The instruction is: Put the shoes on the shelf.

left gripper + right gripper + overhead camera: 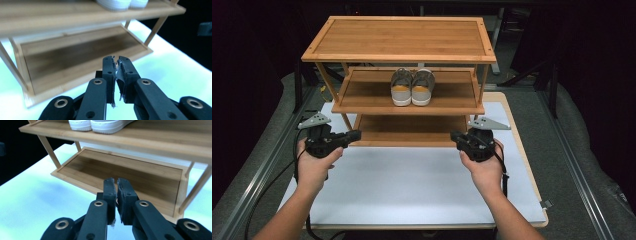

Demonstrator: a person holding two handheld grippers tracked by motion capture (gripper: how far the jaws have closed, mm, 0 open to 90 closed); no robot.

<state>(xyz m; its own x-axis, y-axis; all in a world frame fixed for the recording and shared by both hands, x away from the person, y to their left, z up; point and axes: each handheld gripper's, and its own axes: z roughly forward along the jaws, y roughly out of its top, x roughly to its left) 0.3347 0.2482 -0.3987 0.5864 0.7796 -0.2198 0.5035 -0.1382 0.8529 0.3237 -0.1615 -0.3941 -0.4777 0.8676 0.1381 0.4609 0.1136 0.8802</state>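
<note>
A three-tier bamboo shoe rack [402, 37] stands at the far side of a white mat [412, 185]. A pair of grey shoes with white soles [412, 87] sits on its middle shelf, heels toward me; the soles also show in the left gripper view [120, 3] and the right gripper view [100, 125]. My left gripper [356, 135] hovers at the rack's front left corner, my right gripper [454, 135] at the front right. Both point inward at the bare bottom shelf [75, 55] [125, 170]. The left gripper [115, 60] and right gripper [116, 181] each show a narrow slit between the jaws, with nothing held.
The mat lies on a wooden board [522, 150] with metal rails [572, 150] along both sides. Cables [267, 190] trail from the grippers toward the near edge. The rack's slanted legs [324, 75] stand close to each gripper. Dark surroundings lie beyond the rack.
</note>
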